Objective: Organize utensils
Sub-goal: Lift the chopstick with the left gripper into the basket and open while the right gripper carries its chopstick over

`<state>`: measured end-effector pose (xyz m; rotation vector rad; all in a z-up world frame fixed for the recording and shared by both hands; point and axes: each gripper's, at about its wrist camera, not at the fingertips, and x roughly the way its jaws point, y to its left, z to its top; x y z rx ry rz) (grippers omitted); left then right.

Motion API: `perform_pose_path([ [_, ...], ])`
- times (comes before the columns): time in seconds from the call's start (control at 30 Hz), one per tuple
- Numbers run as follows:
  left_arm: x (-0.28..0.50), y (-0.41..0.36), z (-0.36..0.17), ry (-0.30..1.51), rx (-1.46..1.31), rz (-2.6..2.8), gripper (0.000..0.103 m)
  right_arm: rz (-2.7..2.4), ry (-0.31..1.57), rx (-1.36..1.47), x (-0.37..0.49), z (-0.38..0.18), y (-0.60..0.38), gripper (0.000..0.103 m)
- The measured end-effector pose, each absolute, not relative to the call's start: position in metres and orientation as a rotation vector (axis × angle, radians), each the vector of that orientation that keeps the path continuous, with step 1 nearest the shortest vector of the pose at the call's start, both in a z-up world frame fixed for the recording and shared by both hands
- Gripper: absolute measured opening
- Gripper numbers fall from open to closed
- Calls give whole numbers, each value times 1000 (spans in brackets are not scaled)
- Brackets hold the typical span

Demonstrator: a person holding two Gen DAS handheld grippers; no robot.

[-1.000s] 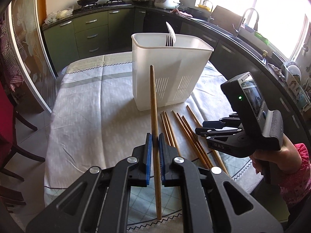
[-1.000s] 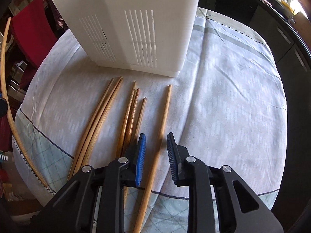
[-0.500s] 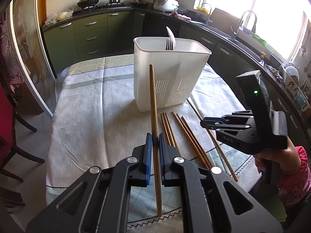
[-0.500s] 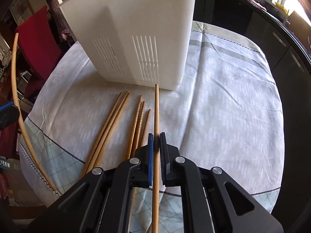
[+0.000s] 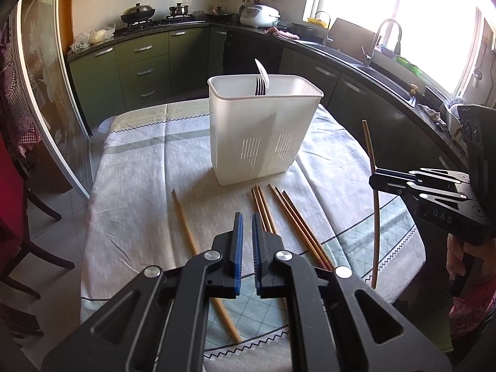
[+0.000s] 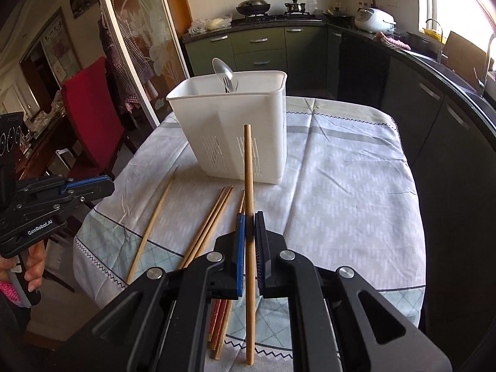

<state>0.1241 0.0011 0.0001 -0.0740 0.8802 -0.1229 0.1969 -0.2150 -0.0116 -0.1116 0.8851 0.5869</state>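
Note:
A white slotted utensil holder (image 5: pixel 263 130) (image 6: pixel 232 130) stands mid-table with a spoon (image 6: pixel 223 69) and a fork in it. My left gripper (image 5: pixel 246 217) is shut with nothing between its pads; it also shows at the left edge of the right wrist view (image 6: pixel 86 184). One chopstick (image 5: pixel 189 235) (image 6: pixel 155 214) lies alone on the cloth, to its left. Several more chopsticks (image 5: pixel 291 223) (image 6: pixel 210 223) lie in front of the holder. My right gripper (image 6: pixel 249 217) (image 5: pixel 373 179) is shut on a wooden chopstick (image 6: pixel 248 161) (image 5: pixel 370 145), held above the table and pointing toward the holder.
A pale patterned tablecloth (image 5: pixel 139 186) covers the round table, whose front edge is just under both grippers. A red chair (image 6: pixel 90 108) stands to the left. Dark green kitchen cabinets (image 5: pixel 139 65) and a sink counter (image 5: pixel 381 62) ring the far side and the right.
The chopstick that my left gripper held now lies on the cloth, and the left jaws are empty. My right gripper closed on a chopstick and lifted it off the table.

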Motion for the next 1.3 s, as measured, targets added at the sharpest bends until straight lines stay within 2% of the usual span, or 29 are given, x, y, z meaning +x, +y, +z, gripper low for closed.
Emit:
perform_pose_path([
  [0.43, 197, 57, -85, 1250, -195, 122, 7, 597, 870, -85, 190, -11, -231, 7],
  [0.57, 216, 63, -95, 1263, -177, 193, 26, 602, 875, -78, 191, -12, -233, 7],
  [0.73, 228, 59, -111, 1310, -169, 176, 23, 604, 883, -67, 194, -14, -236, 7],
  [0.8, 230, 57, -110, 1299, -137, 186, 7, 604, 885, -60, 196, -15, -237, 7],
  [0.93, 228, 59, -101, 1280, -176, 148, 6, 606, 882, -52, 196, -14, -240, 7],
  [1.3, 145, 42, 5, 909, -119, 53, 6, 620, 843, -46, 188, 2, -240, 7],
])
